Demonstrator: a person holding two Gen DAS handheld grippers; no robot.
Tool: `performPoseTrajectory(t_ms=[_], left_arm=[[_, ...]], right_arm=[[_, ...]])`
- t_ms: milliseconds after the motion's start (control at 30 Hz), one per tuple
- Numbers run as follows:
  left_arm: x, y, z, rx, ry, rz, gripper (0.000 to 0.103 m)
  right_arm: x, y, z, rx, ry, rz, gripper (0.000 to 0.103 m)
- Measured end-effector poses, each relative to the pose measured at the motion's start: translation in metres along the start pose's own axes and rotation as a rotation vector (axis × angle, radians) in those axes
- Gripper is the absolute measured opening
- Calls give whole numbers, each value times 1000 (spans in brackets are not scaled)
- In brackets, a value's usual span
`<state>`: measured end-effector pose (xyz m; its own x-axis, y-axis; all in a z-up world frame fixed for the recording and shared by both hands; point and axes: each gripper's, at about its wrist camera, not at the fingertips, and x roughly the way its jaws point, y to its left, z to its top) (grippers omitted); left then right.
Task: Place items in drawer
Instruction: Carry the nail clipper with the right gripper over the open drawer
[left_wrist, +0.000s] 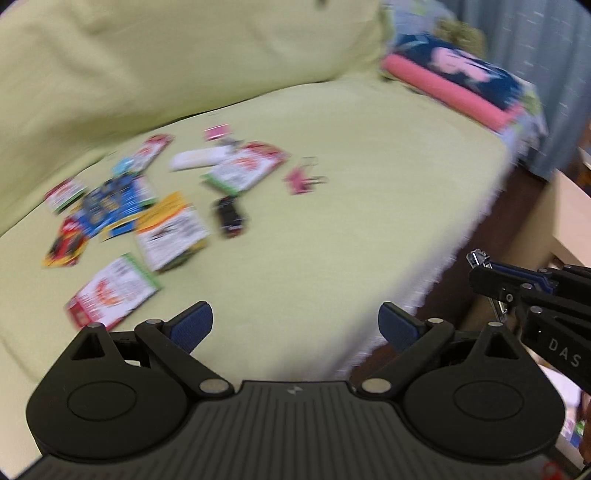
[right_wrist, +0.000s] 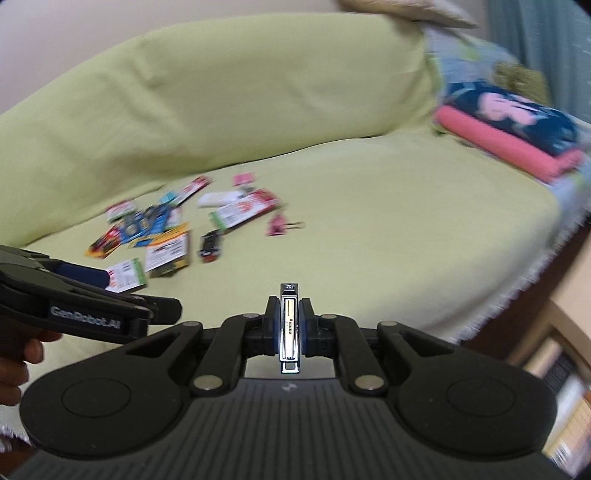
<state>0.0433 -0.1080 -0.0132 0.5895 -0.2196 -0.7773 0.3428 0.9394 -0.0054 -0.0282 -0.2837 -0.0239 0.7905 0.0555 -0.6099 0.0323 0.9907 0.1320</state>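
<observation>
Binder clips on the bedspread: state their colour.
Pink, with metal wire handles; the binder clips show best, though blurred, in the left wrist view.

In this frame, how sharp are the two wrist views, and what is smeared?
Left wrist view: the left gripper is crisp, while the packets and green cover are motion-smeared.
Right wrist view: the right gripper and its silver clipper are sharp; the background is streaked, with fisheye bending at the edges.
Lighting is soft, without harsh glare.

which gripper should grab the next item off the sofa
Left. The left gripper is open and empty, facing the pile of packets on the sofa. The right gripper is shut on a metal clip, so it likely needs to drop that off first.
</observation>
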Motion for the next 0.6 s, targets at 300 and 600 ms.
performPoseTrajectory(t_ms=[300, 600], left_arm=[[-8, -91, -3, 187, 0, -134, 97], [-17, -181, -18, 351, 12, -252, 97]], right_arm=[[-72, -60, -52, 183, 0, -180, 9], [-131, -120, -112, 372, 86, -338, 9]])
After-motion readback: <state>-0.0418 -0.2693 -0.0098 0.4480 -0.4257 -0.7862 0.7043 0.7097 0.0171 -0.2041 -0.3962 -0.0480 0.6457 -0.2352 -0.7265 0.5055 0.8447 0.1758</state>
